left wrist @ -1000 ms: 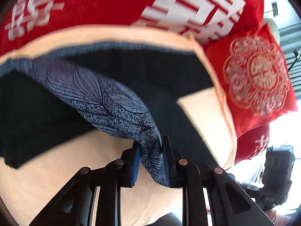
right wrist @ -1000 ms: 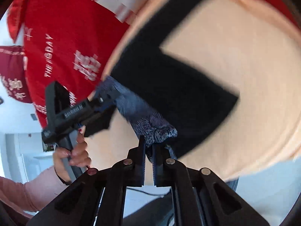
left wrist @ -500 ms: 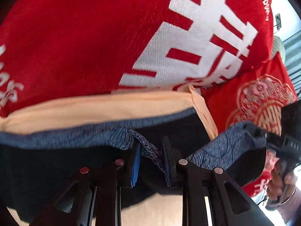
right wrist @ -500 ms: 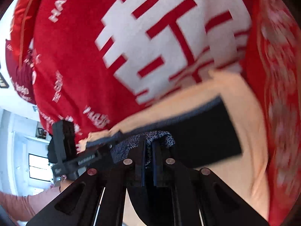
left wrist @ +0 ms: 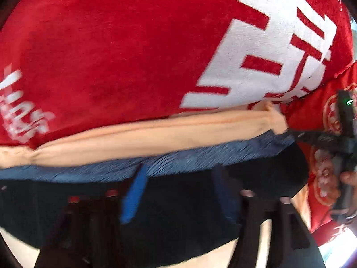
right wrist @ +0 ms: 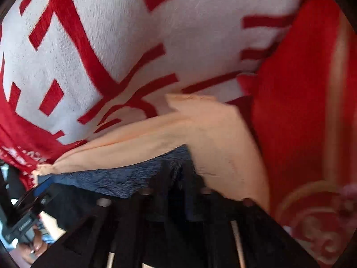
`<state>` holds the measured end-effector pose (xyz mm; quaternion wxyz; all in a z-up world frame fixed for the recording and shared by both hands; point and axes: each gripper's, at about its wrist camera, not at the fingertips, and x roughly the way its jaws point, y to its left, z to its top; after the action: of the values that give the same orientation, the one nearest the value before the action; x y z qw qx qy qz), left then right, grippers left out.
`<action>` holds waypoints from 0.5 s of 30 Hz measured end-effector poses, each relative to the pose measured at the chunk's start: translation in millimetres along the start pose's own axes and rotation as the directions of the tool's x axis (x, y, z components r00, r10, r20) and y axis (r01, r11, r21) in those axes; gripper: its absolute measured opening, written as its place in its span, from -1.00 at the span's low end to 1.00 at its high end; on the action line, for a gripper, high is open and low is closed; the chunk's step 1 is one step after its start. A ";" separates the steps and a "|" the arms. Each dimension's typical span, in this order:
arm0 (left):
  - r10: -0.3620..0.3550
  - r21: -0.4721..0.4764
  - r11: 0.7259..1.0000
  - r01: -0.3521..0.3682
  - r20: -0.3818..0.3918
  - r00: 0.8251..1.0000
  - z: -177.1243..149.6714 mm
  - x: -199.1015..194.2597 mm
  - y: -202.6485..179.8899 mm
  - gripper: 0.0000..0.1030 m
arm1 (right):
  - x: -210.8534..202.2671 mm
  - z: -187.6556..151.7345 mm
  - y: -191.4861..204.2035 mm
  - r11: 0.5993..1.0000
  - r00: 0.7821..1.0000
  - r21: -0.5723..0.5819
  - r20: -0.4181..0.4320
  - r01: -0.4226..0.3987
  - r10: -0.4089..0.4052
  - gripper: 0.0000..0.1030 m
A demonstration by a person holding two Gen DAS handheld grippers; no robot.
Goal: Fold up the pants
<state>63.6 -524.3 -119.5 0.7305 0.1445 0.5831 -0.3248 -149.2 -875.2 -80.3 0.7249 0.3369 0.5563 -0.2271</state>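
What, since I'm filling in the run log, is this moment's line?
left gripper: jaws open over blue patterned fabric pants | right gripper: jaws shut on pants edge | surface: peach cloth

Pants [left wrist: 200, 160] blue-patterned, dark inside; sheet [left wrist: 156, 134] peach; blanket [left wrist: 111, 55] red, white lettering.

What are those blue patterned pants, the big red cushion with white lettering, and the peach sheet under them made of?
The blue patterned pants look like thin, matte woven cloth, judging by how the edge creases and drapes; blur hides the weave. The big red cushion with white lettering seems plush, velvety fabric: a fuzzy nap shows on the white areas. The peach sheet looks like smooth, soft cotton-like cloth with gentle folds.
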 end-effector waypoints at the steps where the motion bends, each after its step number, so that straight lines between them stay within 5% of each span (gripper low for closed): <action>1: 0.027 0.006 1.000 -0.027 -0.006 1.000 -7.8 -1.1 3.7 0.39 | -10.5 -4.2 1.7 1.000 1.000 0.001 0.026 -0.008 0.008 0.13; 4: 0.120 0.010 0.993 -0.119 -0.060 0.991 -31.9 8.5 17.1 0.40 | -43.0 -38.4 7.6 0.996 0.995 0.033 0.059 -0.086 0.084 0.18; 8: 0.169 -0.057 0.982 -0.179 -0.140 0.976 -59.5 29.4 41.1 0.40 | -32.9 -94.7 1.2 0.993 0.999 0.117 -0.030 -0.010 0.014 0.16; 10: 0.172 -0.076 0.980 -0.186 -0.156 0.973 -68.1 38.0 47.8 0.40 | -13.6 -105.0 -11.0 0.984 0.997 0.174 -0.072 0.033 -0.021 -0.01; 12: 0.172 -0.075 0.980 -0.184 -0.144 0.974 -71.7 41.7 49.0 0.43 | 2.8 -106.8 -27.3 0.968 0.997 0.251 -0.075 0.027 -0.008 -0.62; 15: 0.194 -0.053 0.978 -0.203 -0.137 0.971 -74.5 44.0 48.9 0.57 | 8.7 -103.5 -31.3 0.970 0.996 0.240 -0.090 0.044 -0.023 -0.67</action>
<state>43.4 -457.3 -190.0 0.7239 0.1986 0.6229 -0.2203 -236.5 -819.1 -111.9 0.6499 0.4227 0.5610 -0.2904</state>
